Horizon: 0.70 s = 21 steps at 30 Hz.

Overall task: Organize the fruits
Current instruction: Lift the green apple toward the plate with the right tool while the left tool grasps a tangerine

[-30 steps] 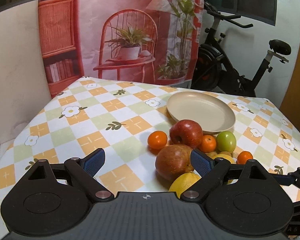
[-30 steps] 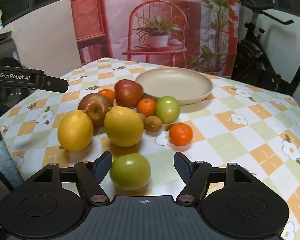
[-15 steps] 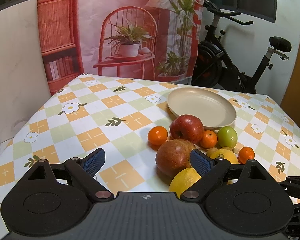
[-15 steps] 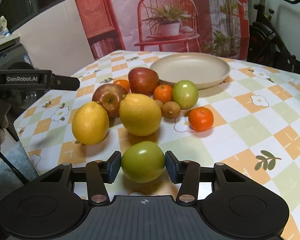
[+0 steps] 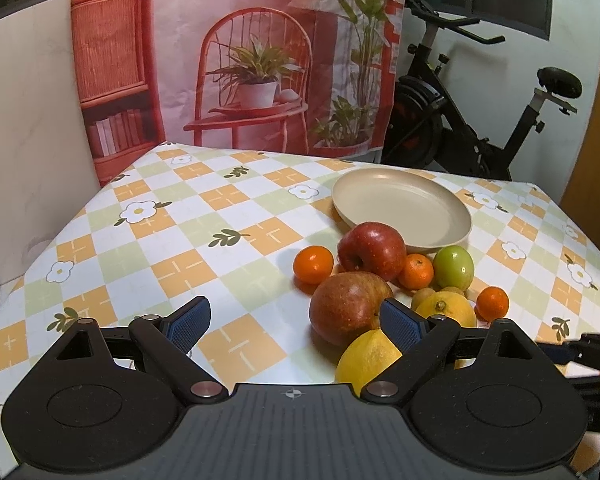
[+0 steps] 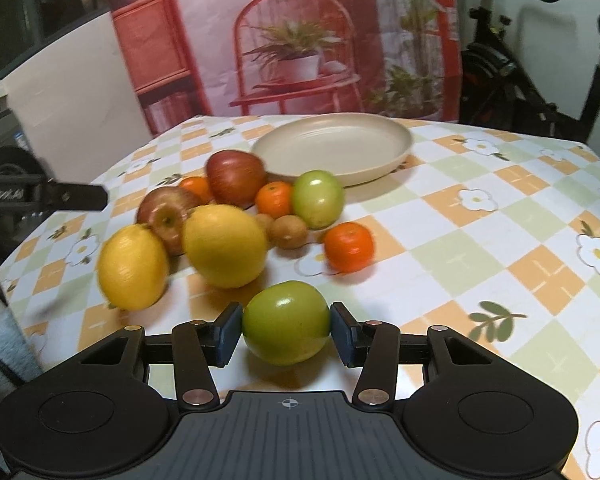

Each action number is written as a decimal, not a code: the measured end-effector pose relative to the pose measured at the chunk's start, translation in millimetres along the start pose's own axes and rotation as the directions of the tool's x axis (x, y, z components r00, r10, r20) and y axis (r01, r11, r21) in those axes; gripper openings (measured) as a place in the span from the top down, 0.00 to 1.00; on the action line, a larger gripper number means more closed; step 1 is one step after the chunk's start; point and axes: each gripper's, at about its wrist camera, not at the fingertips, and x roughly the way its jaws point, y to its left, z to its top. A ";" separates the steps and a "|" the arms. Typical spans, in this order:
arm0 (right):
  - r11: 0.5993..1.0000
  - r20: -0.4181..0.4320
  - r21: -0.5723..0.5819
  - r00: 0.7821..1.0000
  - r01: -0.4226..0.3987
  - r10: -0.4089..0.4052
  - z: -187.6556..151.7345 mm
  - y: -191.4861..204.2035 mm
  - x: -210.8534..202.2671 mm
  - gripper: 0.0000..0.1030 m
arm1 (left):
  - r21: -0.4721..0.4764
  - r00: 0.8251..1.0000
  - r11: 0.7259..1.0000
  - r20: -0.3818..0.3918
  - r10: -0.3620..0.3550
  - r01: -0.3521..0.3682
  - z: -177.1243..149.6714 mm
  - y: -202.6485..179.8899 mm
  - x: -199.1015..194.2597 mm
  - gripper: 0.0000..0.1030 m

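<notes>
My right gripper [image 6: 286, 332] is shut on a green apple [image 6: 286, 322] and holds it just above the checked tablecloth. Beyond it lie two lemons [image 6: 224, 246], two red apples [image 6: 236, 176], another green apple [image 6: 318, 198], several tangerines [image 6: 349, 246] and small kiwis [image 6: 288, 232]. An empty beige plate [image 6: 336, 148] stands behind the pile. My left gripper [image 5: 296, 320] is open and empty, low over the table's near left side, with a red apple [image 5: 348, 306] and a lemon [image 5: 366, 360] by its right finger. The plate [image 5: 400, 206] shows here too.
The table's left edge [image 5: 40, 248] runs beside a white panel. A printed backdrop [image 5: 240, 52] hangs behind the table. An exercise bike [image 5: 480, 120] stands at the back right. The left gripper's body [image 6: 40, 196] shows at the left of the right wrist view.
My right gripper closed on the green apple and lifted it, moving forward toward the pile. My left gripper stayed open and rose slightly.
</notes>
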 end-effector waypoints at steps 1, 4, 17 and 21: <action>1.000 0.001 0.002 1.000 0.005 -0.005 0.3 -0.9 0.0 0.57 | 0.005 1.000 1.000 -0.001 -0.002 0.002 -0.4 -1.0 0.4 0.10; 1.000 -0.002 0.010 1.000 0.010 -0.010 2.3 -3.2 0.9 0.57 | 0.016 1.000 1.000 -0.004 -0.017 0.017 -0.4 -2.8 1.2 0.11; 0.997 0.094 0.075 0.995 0.035 -0.042 35.9 -23.5 -25.2 0.57 | 0.017 0.992 0.992 0.020 -0.126 0.125 33.3 -0.6 -11.3 0.19; 0.997 0.141 0.072 0.989 0.035 -0.045 56.0 -28.2 -37.2 0.57 | -0.023 0.986 0.987 0.049 -0.160 0.162 55.1 4.6 -18.3 0.20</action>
